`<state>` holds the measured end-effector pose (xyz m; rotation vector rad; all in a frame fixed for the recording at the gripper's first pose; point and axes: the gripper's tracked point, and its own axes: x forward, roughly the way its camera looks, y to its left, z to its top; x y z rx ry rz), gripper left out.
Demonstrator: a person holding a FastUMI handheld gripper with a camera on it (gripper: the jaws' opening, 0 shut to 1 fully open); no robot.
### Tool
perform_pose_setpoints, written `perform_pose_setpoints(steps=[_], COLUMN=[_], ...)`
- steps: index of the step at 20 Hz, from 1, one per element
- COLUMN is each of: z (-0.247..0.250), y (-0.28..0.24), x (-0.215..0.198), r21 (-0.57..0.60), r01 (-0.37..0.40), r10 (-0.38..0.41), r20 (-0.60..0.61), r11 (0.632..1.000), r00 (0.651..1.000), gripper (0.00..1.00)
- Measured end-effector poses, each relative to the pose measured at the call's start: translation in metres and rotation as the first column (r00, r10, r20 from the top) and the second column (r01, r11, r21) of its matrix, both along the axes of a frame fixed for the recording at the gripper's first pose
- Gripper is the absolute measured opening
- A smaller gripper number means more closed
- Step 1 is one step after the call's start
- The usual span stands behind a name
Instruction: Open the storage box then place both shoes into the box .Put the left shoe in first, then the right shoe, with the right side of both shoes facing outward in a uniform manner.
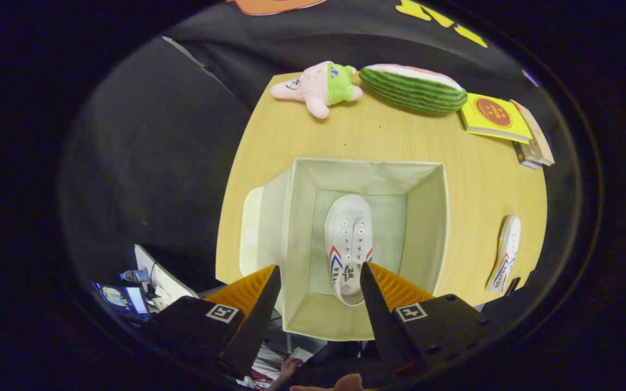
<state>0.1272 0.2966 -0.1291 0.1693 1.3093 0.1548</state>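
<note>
The wooden bench (378, 136) carries everything here, backed by the booth's black cloth wall. At its near side stands the open storage box (427, 217), a pale fabric bin seen from above, with its lid (250, 228) hanging down its left side. One white shoe (348, 239) lies flat on the box floor, sole down, toe pointing away from the tool. The tool (319, 271) hovers above the box's near rim with its fingers spread wide and nothing between them. At the bench's far edge lie a watermelon-slice plush (413, 89), a pink starfish plush (321, 87) and a yellow book (495, 117) on a small stack. The second white shoe (505, 252) lies on its side to the right of the box, well apart from it.
</note>
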Motion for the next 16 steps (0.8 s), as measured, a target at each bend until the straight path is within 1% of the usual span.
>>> perform_pose_setpoints(steps=[3, 6, 9, 10, 11, 12, 14, 16], z=[0.027, 0.045, 0.058, 0.057, 0.054, 0.047, 0.026, -0.001], y=[-0.035, -0.094, -0.174, -0.199, -0.24, -0.272, -0.325, -0.37], x=[-0.009, -0.024, -0.038, -0.04, -0.047, -0.054, -0.072, -0.088], r21=[-0.009, -0.062, -0.12, -0.153, -0.209, -0.237, -0.246, -0.243], r01=[0.007, -0.001, 0.06, 0.075, 0.098, 0.126, 0.178, 0.215], r10=[-0.006, 0.01, -0.037, -0.043, -0.054, -0.078, -0.143, -0.196], r20=[0.074, 0.133, 0.183, 0.201, 0.207, 0.202, 0.154, 0.098], r11=[1.0, 0.998, 0.991, 0.985, 0.973, 0.963, 0.953, 0.946], r00=[0.997, 0.991, 0.982, 0.979, 0.977, 0.976, 0.978, 0.976], gripper=[0.9, 0.9, 0.9, 0.91, 0.91, 0.95, 0.96, 0.96])
